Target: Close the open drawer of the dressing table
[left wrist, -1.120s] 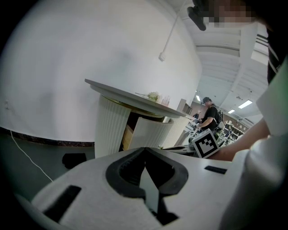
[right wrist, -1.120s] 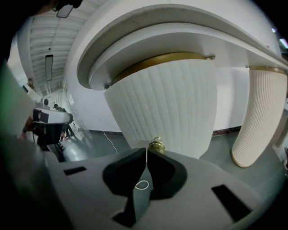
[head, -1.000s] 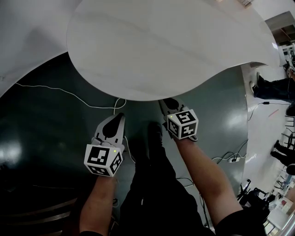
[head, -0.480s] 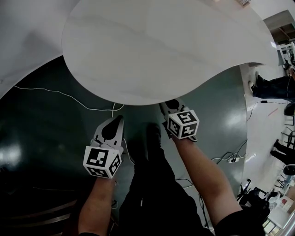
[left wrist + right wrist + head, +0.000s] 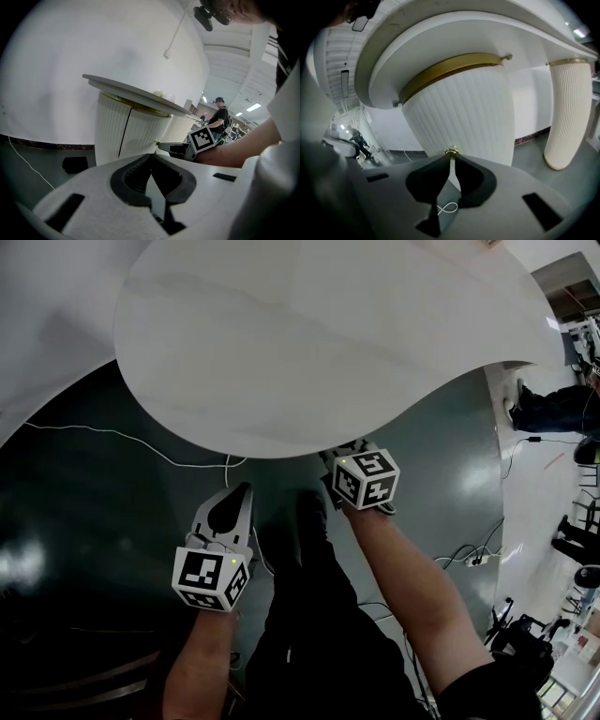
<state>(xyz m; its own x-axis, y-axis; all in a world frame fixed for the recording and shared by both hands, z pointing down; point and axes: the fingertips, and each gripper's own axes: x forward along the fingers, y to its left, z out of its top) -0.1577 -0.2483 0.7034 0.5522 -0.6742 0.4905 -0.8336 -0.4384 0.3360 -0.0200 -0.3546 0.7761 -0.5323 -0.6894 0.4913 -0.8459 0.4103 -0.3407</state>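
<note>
L gripper (image 5: 151,155): jaws shut tip to tip, nothing between them; hangs over dark green floor (image 5: 84,512), short of the dressing table (image 5: 309,334) edge and just L of the person's leg. R gripper (image 5: 451,157): jaws pinched together on the small gold knob (image 5: 451,151) of the drawer front (image 5: 464,117), a ribbed, curved white panel under the tabletop with a gold band (image 5: 445,68) along its top. In head view the R tips sit under the tabletop overhang, with only the marker cube (image 5: 366,477) and forearm clear. Can't tell from any view how far out the drawer stands. Ribbed leg (image 5: 565,117) stands well to the R of the drawer. White cable (image 5: 122,437) lies on the floor near the table base.
</note>
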